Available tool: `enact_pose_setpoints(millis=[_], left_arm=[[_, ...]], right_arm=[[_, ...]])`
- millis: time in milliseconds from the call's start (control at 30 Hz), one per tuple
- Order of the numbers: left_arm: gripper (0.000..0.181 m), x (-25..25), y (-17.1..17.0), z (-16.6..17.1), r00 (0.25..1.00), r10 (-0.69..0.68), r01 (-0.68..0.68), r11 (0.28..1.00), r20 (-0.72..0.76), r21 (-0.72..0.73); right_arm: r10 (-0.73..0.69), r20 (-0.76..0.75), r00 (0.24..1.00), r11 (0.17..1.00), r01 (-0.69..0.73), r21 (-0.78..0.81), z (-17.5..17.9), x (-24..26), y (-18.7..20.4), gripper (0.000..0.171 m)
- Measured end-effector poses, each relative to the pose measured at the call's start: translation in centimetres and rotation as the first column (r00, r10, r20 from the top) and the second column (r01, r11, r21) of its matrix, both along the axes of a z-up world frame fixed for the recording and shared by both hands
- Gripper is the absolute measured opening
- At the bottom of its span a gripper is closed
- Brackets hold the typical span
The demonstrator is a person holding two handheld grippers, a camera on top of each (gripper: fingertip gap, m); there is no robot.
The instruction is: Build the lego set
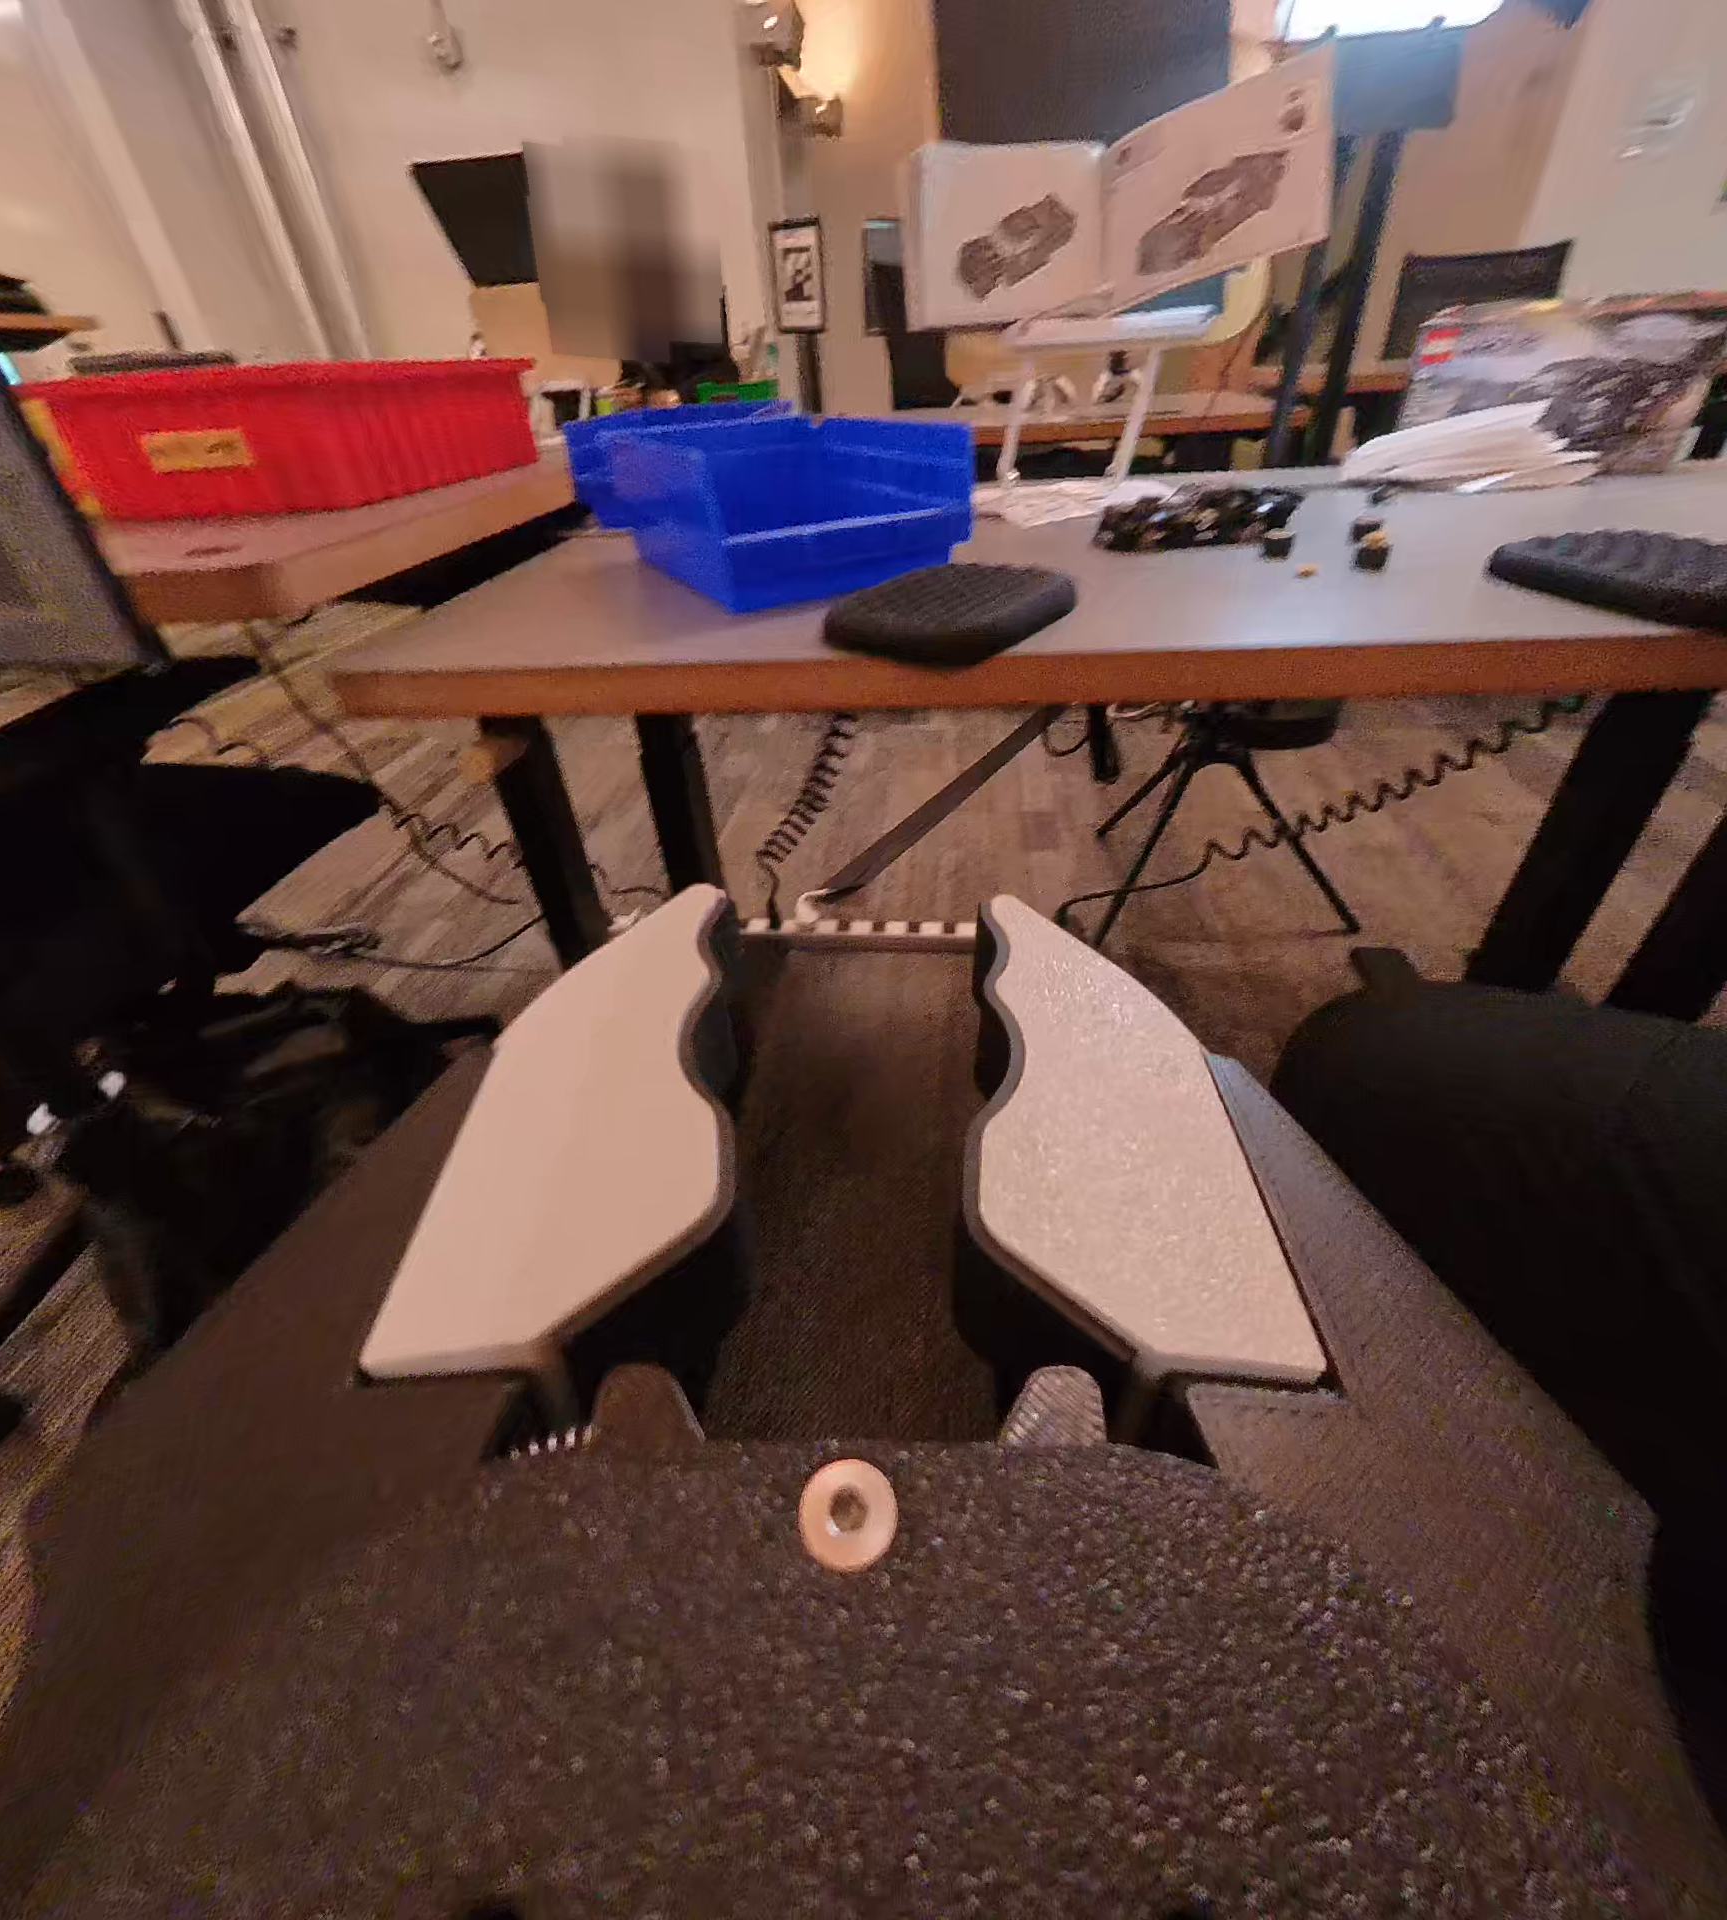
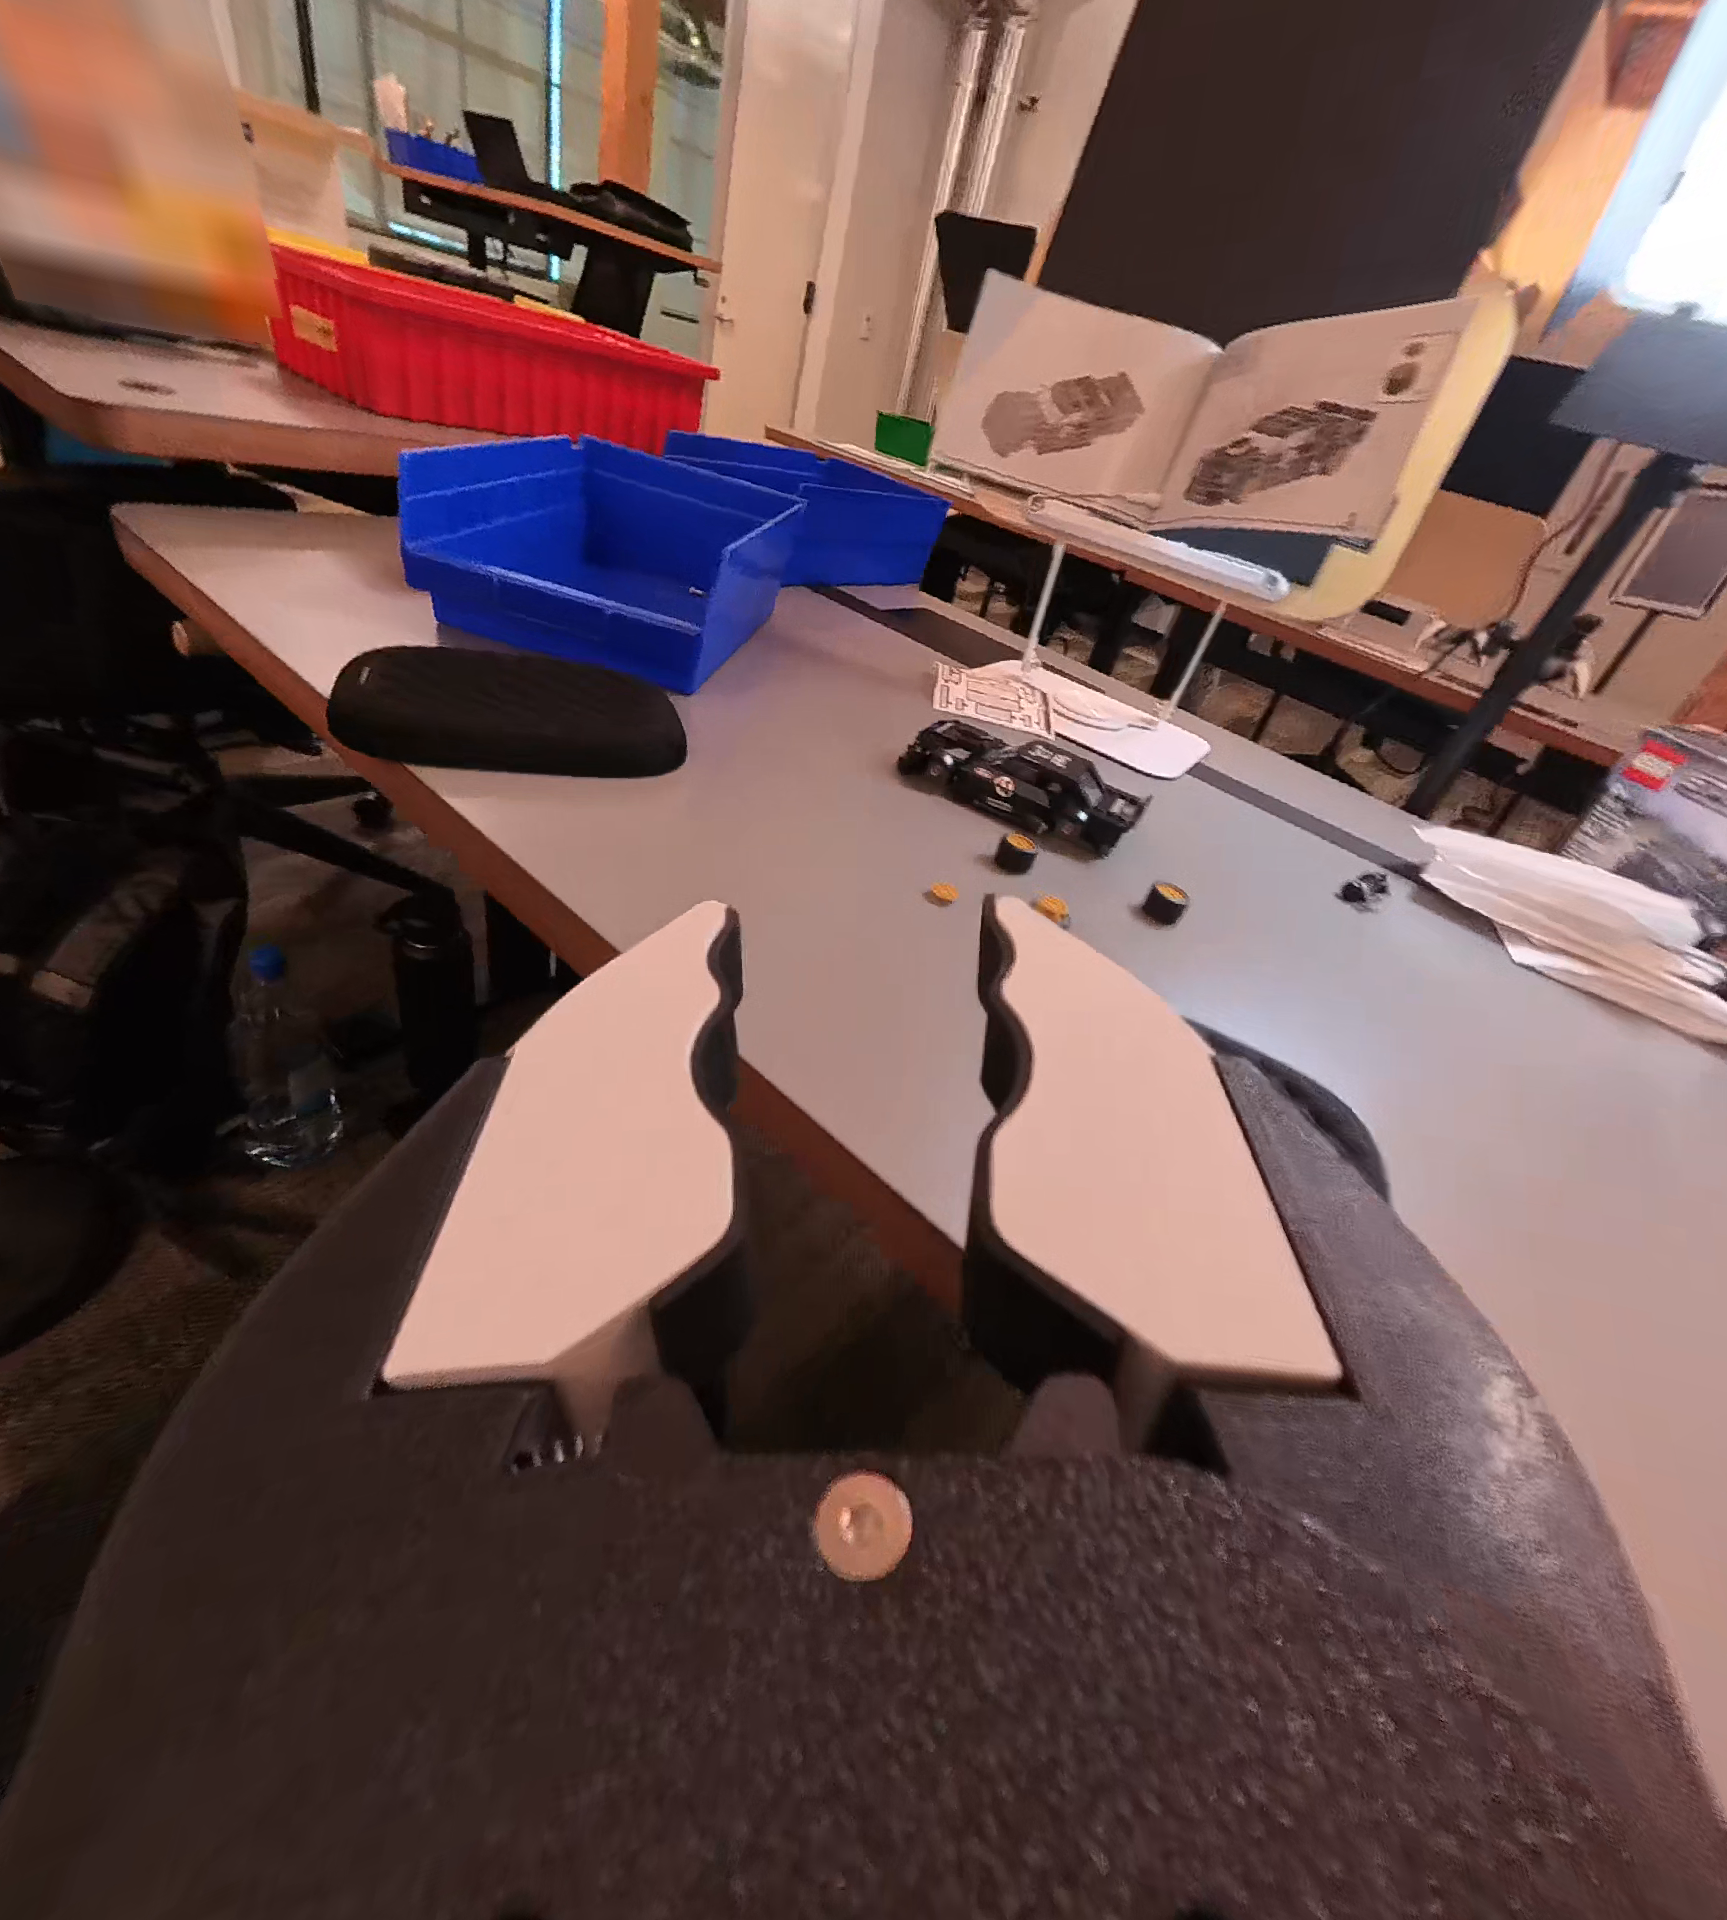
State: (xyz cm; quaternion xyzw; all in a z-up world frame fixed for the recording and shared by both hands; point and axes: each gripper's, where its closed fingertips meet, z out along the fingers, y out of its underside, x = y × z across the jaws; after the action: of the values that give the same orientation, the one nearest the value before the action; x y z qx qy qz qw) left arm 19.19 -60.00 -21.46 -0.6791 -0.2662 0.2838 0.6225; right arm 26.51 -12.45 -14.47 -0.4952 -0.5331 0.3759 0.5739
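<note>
Both grippers are released and hold nothing. The left gripper [image 1: 854,925] hangs below the grey tabletop [image 1: 1254,613]. Ahead of the right gripper [image 2: 857,920] sits a small black lego car [image 2: 1020,784].

Your left gripper [image 1: 854,940] is hanging below the grey table [image 1: 1254,634], jaws parted and holding nothing, pointing at the carpet. Up on the table, a black lego car [image 1: 1197,517] is sitting near loose wheels [image 1: 1368,556], between two black pads [image 1: 947,613]. Blue bins [image 1: 786,520] are resting at the left.
</note>
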Motion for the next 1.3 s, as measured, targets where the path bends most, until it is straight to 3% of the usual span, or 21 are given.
enact_pose_setpoints(millis=[367,600,800,1000,1300], left_arm=[[0.043,-4.8,-13.0,-13.6,0.975,0.207,-0.210,0.977,0.079,0.034],[0.045,-9.4,-16.3,-17.2,0.966,0.260,-0.260,0.958,0.014,0.119],[0.046,-11.5,-14.3,-18.6,0.980,0.198,-0.197,0.978,-0.006,0.069],[0.045,-13.1,-8.9,-21.1,0.996,0.083,-0.083,0.996,0.008,-0.015],[0.043,-16.2,1.0,-19.8,0.993,-0.117,0.116,0.993,-0.018,-0.037]], right_arm=[[0.105,0.064,0.992,0.994,-0.102,-0.049,-5.5,-15.3,-7.2,0.051],[0.063,0.109,0.992,0.997,-0.069,0.046,-6.8,-18.5,-7.0,0.051],[0.100,0.106,0.989,0.994,-0.105,0.037,-7.8,-20.0,-7.1,0.052],[0.209,0.126,0.970,0.975,-0.216,0.042,-11.0,-20.4,-8.9,0.053],[0.181,0.077,0.980,0.978,-0.188,0.089,-8.2,-18.2,-6.1,0.051]])
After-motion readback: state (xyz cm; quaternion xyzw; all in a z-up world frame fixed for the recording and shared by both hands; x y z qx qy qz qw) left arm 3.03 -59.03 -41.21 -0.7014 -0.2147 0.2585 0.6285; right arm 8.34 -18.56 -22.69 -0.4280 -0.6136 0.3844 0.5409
